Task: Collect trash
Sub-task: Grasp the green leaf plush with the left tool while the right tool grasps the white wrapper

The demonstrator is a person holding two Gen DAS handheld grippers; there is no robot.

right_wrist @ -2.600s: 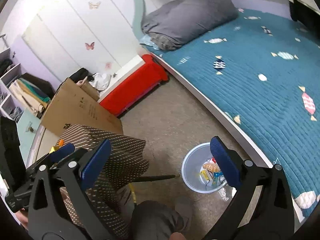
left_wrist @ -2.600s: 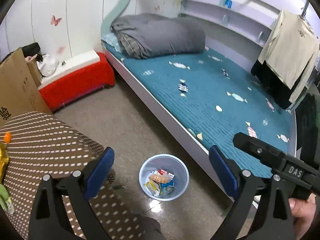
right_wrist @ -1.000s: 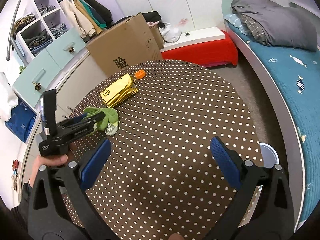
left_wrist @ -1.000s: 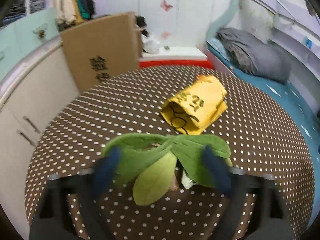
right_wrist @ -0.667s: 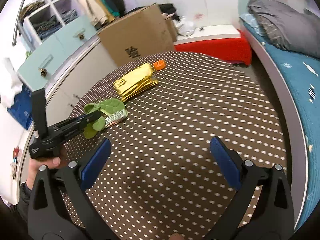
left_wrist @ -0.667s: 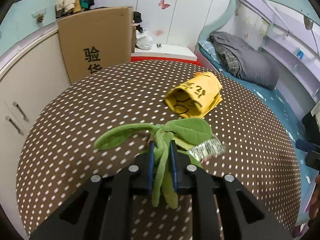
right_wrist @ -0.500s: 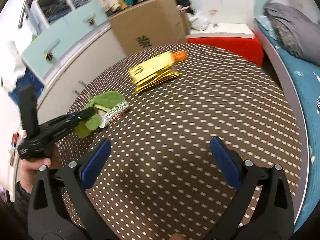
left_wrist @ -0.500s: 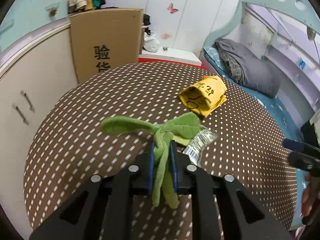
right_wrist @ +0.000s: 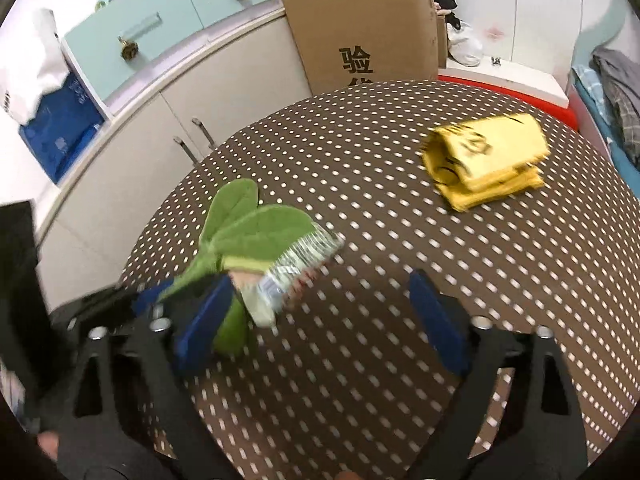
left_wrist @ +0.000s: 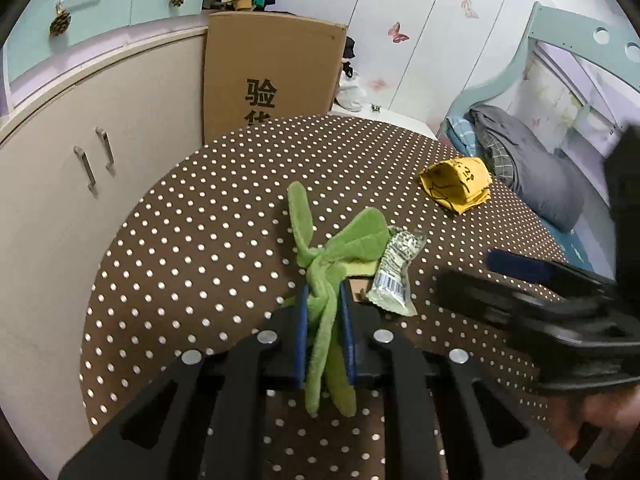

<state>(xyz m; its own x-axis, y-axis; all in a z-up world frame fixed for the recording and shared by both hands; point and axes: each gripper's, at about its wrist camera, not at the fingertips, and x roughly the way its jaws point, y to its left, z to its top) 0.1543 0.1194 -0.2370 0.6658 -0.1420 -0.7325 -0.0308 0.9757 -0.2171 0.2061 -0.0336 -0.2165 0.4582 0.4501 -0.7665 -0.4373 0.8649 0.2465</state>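
My left gripper (left_wrist: 324, 304) is shut on a green leaf-shaped plush (left_wrist: 340, 248) and holds it just above the dotted round table (left_wrist: 224, 216). A crumpled silver-green wrapper (left_wrist: 394, 272) lies under and beside the plush. In the right wrist view the plush (right_wrist: 248, 236) and wrapper (right_wrist: 292, 268) sit just ahead of my open, empty right gripper (right_wrist: 320, 312), close to its left finger. My right gripper also shows blurred in the left wrist view (left_wrist: 532, 280). A folded yellow bag (right_wrist: 486, 160) lies farther back on the table.
A cardboard box (left_wrist: 272, 80) stands behind the table against a curved cabinet (left_wrist: 80, 140). A bed with a grey quilt (left_wrist: 532, 172) is at the right. A red bench (right_wrist: 504, 84) stands beyond the table.
My left gripper closed on the green plush and lifted it, uncovering the wrapper. My right gripper moved in toward the plush and wrapper, staying open.
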